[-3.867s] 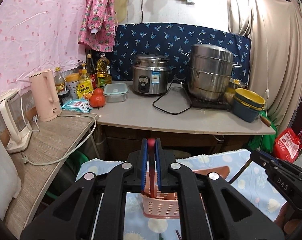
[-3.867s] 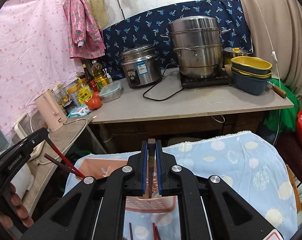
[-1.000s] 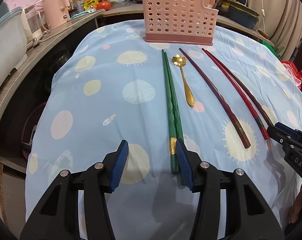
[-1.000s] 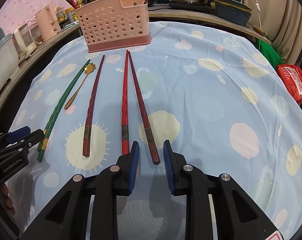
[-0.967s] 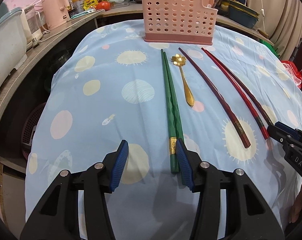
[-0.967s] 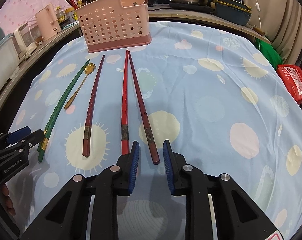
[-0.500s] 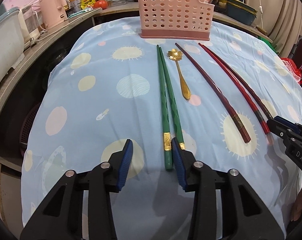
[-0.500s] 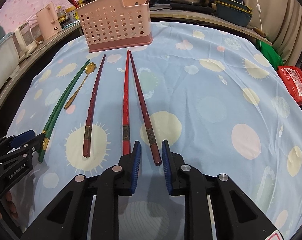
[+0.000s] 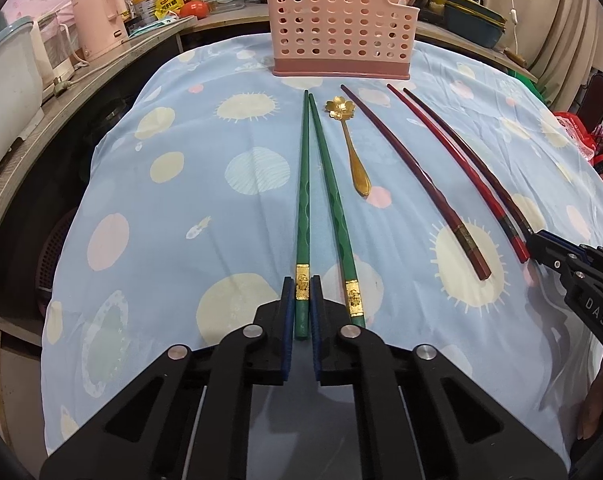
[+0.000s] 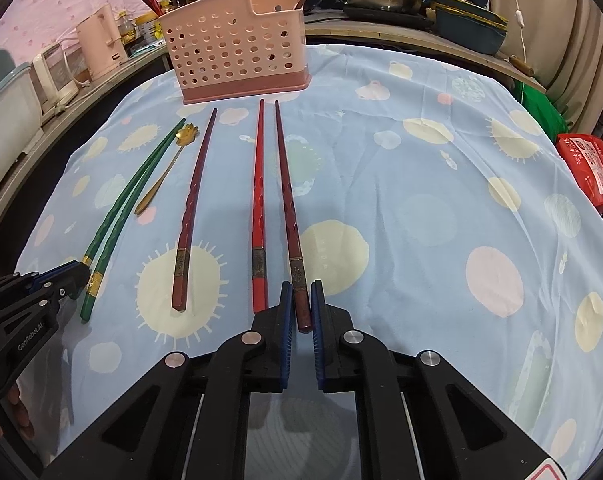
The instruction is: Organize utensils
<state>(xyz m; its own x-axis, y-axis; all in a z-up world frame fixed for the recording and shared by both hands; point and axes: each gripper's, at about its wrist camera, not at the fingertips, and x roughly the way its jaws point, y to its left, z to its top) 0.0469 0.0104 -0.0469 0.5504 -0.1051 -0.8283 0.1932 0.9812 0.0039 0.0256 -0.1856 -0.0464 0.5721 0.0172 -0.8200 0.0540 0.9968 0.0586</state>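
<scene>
Left gripper (image 9: 302,312) just clenched on glossy green chopstick (image 9: 303,216); right gripper (image 10: 301,312) just clenched on dark red chopstick (image 10: 287,208). Both lying on dotted cloth, before perforated pink plastic basket (image 9: 341,36). Petal-bowled gold spoon (image 9: 349,140) between.

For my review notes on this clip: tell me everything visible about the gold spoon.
The gold spoon is slim and metallic-looking, with a flower-shaped bowl pointing toward the pink utensil basket and a handle that widens to a teardrop end. It lies flat on the dotted blue tablecloth, between the green chopsticks and a dark red chopstick, touching neither. No gripper touches it.
</scene>
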